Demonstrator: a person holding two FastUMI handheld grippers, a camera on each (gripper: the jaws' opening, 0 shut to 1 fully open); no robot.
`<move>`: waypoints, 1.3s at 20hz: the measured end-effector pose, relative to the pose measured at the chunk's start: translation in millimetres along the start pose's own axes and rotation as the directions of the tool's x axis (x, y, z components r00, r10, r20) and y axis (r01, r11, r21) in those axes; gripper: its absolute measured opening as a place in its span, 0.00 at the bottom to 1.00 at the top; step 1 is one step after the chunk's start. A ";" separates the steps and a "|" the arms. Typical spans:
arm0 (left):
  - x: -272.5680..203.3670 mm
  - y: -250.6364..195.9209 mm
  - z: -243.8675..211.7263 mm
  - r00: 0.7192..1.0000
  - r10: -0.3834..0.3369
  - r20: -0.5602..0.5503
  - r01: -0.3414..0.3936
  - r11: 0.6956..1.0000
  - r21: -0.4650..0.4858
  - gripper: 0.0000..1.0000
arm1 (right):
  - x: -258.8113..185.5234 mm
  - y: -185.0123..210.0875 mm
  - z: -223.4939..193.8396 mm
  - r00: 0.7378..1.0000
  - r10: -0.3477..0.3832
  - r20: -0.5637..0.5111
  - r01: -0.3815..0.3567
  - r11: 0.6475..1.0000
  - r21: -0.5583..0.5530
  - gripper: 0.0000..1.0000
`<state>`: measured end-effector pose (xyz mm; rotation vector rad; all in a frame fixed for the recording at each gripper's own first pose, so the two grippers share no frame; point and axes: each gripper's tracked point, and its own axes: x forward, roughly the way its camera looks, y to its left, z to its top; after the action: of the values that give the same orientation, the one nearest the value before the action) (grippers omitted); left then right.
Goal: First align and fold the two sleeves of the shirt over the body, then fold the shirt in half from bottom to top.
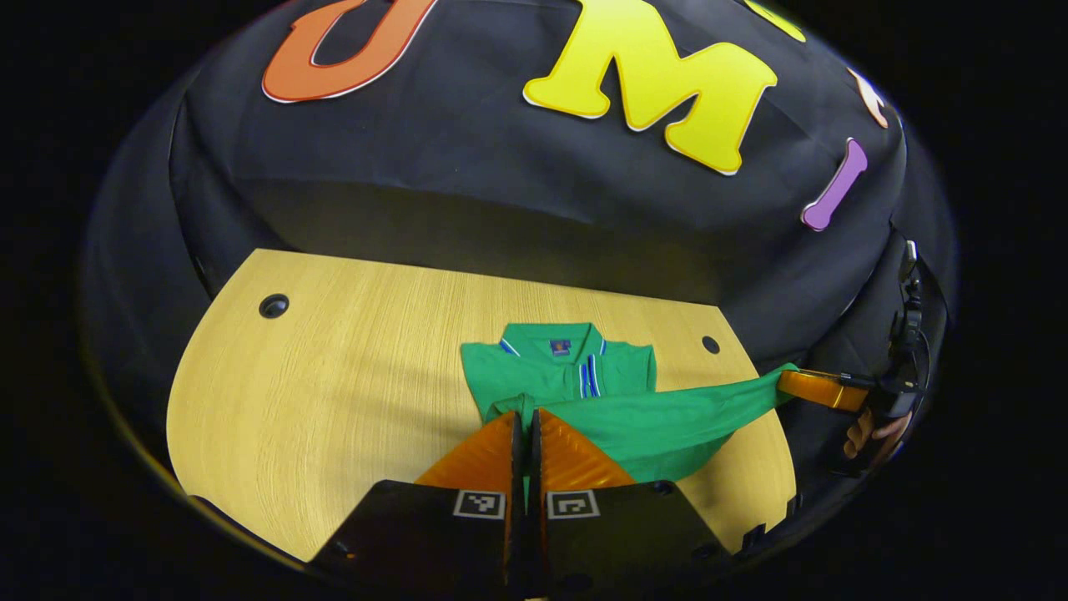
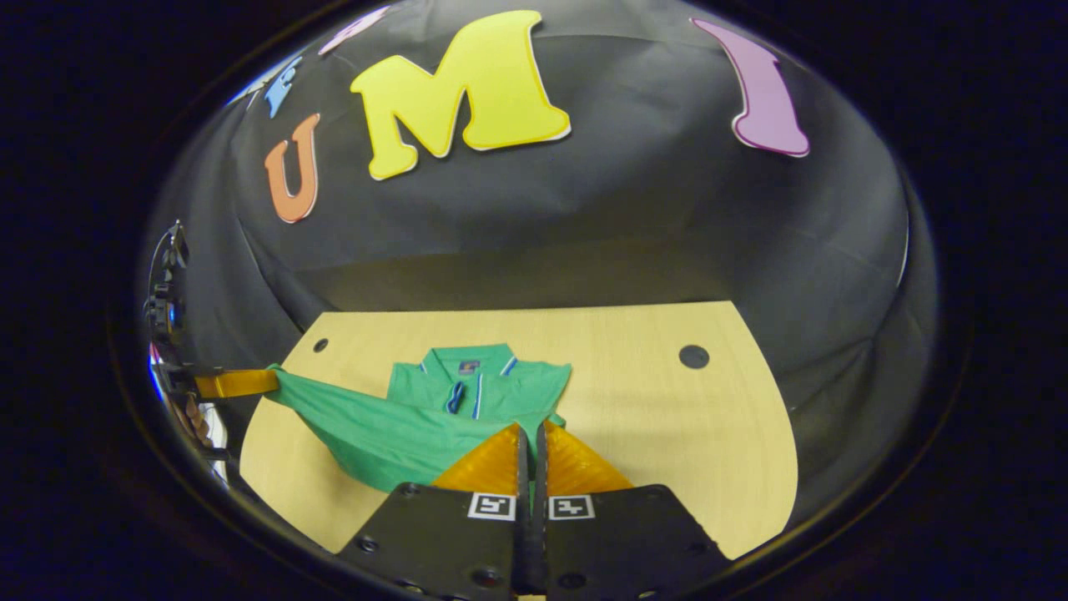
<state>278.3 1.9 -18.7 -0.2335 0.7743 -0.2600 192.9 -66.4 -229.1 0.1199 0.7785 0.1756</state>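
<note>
Polo shirt (image 1: 576, 376), green, is lying collar-far on the wooden bench (image 1: 334, 401), and its bottom hem is lifted off the surface. One hem corner is pinched in the narrow jaws of the left gripper (image 1: 526, 417), the other corner by the right gripper (image 2: 531, 430). If one corner is carried faster, the fold may be skewed; thin fabric could also slip out.

There was 1 green shirt (image 1: 576, 376) on 1 wooden table (image 1: 334, 401). 2 grippers: left gripper (image 1: 526, 421), right gripper (image 2: 531, 434). Table had 2 round holes (image 1: 274, 305).
</note>
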 end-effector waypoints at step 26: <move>190.9 91.5 -2.6 0.975 0.216 0.047 -0.215 0.976 -0.033 0.77 | 228.9 -26.9 -0.2 0.997 -0.076 -0.004 0.075 0.988 -0.134 0.32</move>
<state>420.6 27.7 -173.3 -0.1795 0.7467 -0.0380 355.7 -46.6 -391.0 -0.0377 0.7770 0.1566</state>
